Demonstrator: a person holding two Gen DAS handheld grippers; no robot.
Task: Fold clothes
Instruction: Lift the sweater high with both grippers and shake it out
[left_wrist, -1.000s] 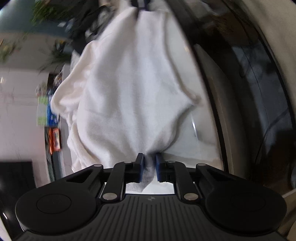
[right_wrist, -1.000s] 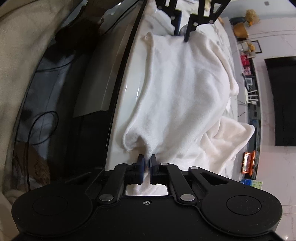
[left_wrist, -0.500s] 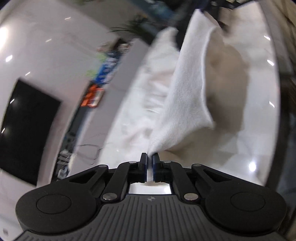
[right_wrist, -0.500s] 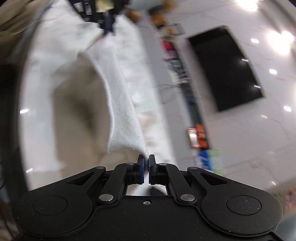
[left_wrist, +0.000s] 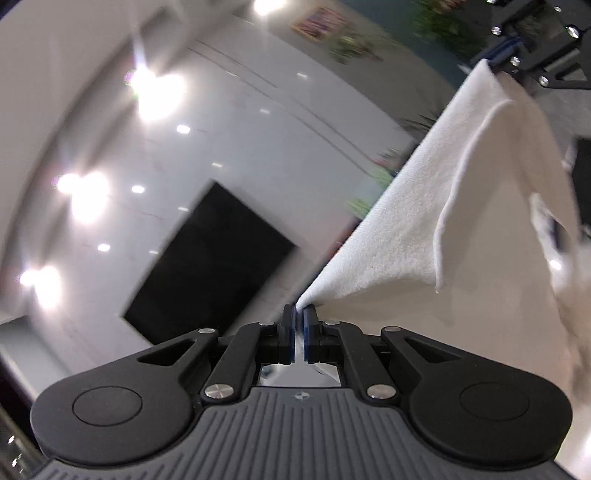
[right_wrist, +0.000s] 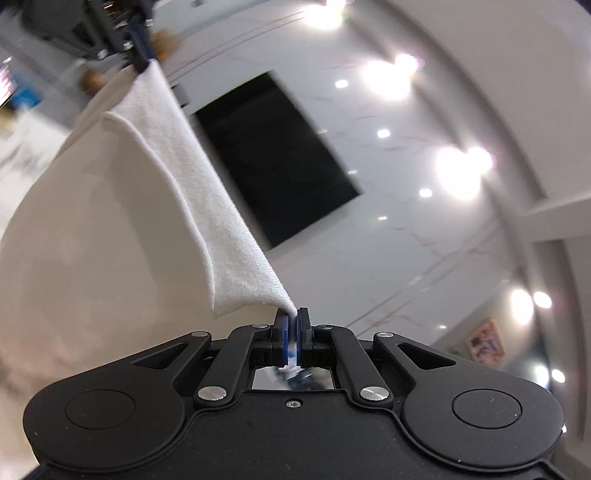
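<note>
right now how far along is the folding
Early. Done: the white garment is picked up, with the left tongs and right tongs each shut on one end of its top edge. In hand: that edge is stretched between them in the air, with the rest of the cloth hanging below. Left: no finished fold shows yet, so laying it down and folding remain.

Both grippers have lifted the white garment (left_wrist: 399, 229) off the table.

Bright room. Ceiling spotlights (left_wrist: 157, 94) flare with glare toward 10 o'clock in the left view and 2 o'clock in the right (right_wrist: 463, 166). Backgrounds smear with motion blur, and fisheye bending curves the edges.
</note>
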